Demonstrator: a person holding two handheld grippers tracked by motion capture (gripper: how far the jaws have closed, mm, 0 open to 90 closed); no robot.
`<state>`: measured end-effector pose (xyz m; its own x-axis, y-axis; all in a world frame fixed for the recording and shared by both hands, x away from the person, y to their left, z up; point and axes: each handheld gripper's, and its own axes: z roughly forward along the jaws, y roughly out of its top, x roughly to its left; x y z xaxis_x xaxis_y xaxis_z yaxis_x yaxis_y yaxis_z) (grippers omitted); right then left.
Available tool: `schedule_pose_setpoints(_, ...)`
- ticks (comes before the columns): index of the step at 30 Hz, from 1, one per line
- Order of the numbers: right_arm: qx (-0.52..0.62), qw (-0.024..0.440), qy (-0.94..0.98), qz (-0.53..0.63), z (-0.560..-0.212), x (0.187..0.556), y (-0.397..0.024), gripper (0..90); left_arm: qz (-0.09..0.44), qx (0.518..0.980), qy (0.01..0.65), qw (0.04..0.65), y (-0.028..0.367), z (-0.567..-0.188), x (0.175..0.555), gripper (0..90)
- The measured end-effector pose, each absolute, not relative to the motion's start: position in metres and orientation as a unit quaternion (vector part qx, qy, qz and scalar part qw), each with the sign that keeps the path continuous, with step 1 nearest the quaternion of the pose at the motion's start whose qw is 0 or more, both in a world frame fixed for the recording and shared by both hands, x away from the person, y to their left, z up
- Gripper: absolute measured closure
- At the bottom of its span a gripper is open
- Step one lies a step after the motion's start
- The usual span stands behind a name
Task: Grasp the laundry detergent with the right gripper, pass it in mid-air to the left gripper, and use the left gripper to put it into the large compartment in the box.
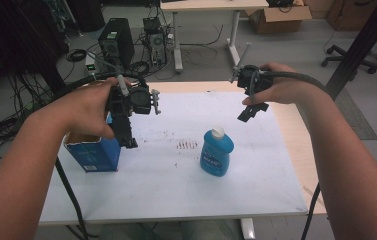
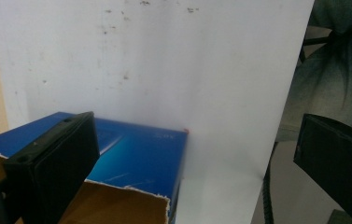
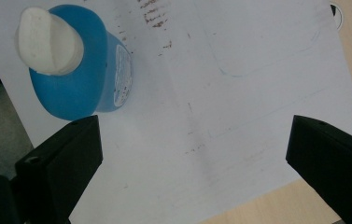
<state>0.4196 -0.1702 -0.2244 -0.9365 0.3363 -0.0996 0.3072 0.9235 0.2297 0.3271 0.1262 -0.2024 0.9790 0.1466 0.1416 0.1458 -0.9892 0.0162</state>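
A blue bottle (image 1: 216, 152) with a white cap stands upright on the white tabletop (image 1: 176, 190). Well left of it sits an open blue box (image 1: 93, 152) (its top torn), the left gripper (image 1: 128, 131) held just above that box. The right gripper (image 1: 250, 111) hangs above and right of the bottle, apart from it.

Your open blue cardboard box (image 1: 93, 152) stands on the surface (image 1: 176, 195) at left; the blue plastic bottle (image 1: 216, 151) stands well apart to its right.
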Motion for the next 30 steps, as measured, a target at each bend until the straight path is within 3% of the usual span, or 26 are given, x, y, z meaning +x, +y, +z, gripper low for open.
schedule_pose_setpoints(30, 0.155, 0.062, 0.979, 0.119, -0.263, 0.383, -0.195, 4.0, 0.054, 0.996, 0.067, -0.009, 0.132, -0.233, 0.306, 0.4)
